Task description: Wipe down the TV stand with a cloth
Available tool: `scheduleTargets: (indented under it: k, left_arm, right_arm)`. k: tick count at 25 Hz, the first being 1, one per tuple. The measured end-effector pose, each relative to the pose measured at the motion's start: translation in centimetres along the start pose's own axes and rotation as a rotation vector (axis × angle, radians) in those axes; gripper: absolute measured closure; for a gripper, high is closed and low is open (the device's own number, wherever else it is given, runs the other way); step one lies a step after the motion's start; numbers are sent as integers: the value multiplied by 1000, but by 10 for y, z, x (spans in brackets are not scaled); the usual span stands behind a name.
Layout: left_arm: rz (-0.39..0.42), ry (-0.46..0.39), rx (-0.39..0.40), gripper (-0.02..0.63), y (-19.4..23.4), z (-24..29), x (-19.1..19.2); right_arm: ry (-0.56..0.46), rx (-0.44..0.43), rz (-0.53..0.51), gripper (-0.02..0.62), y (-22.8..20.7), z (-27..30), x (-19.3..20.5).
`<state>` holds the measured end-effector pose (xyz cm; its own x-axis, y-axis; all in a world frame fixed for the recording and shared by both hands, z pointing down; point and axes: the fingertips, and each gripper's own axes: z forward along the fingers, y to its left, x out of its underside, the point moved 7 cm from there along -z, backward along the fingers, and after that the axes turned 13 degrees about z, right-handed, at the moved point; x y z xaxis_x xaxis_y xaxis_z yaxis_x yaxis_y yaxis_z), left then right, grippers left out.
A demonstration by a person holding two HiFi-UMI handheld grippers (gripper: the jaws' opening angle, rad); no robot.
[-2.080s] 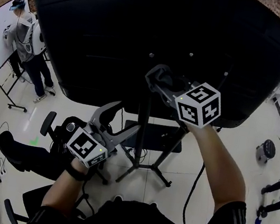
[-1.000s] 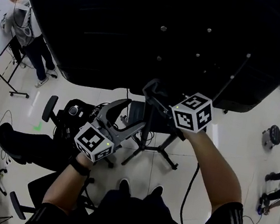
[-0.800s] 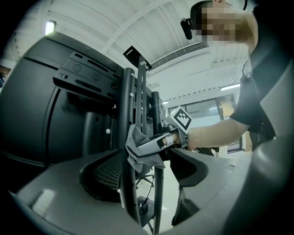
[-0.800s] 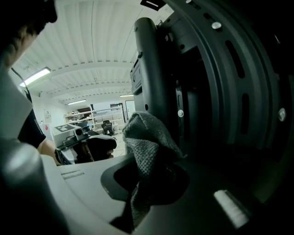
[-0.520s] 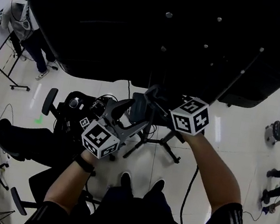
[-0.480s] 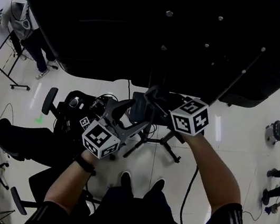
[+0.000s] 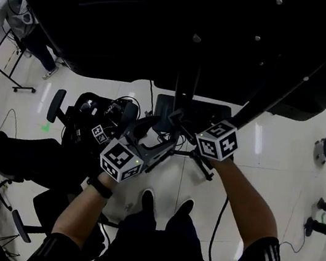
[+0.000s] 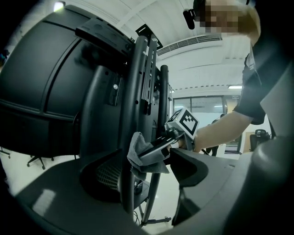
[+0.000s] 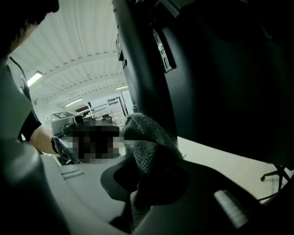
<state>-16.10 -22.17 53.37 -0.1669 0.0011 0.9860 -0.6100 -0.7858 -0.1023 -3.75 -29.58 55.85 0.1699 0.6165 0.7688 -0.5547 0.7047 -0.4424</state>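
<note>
My right gripper [image 9: 151,181] is clenched on the grey cloth [image 9: 144,137], which sits against the black upright of the TV stand [image 8: 147,69], under the TV's big black back [image 7: 138,22]. My left gripper [image 7: 161,131] is released, its jaws wide apart, with a slim black post [image 8: 124,183] standing between them, nearer one jaw. An office chair [image 7: 60,112] and a floor cable [image 7: 220,221] crowd the stand's legs [image 7: 203,165].

Two claws — left claw [image 7: 160,134], right claw [image 7: 177,120] — one grey cloth [image 9: 147,137], one TV stand [image 8: 132,101], one black screen [image 7: 139,16]
</note>
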Motion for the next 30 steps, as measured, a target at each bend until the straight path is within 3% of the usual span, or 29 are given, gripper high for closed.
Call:
scheduleTargets:
  k: [15, 30]
  left_arm:
    - [-85, 88, 11, 252, -4, 22, 103]
    - [-108, 166, 29, 247, -10, 42, 200]
  right_arm:
    - [85, 37, 56, 564, -60, 56, 95]
    - [180, 92, 114, 565, -107, 125, 188]
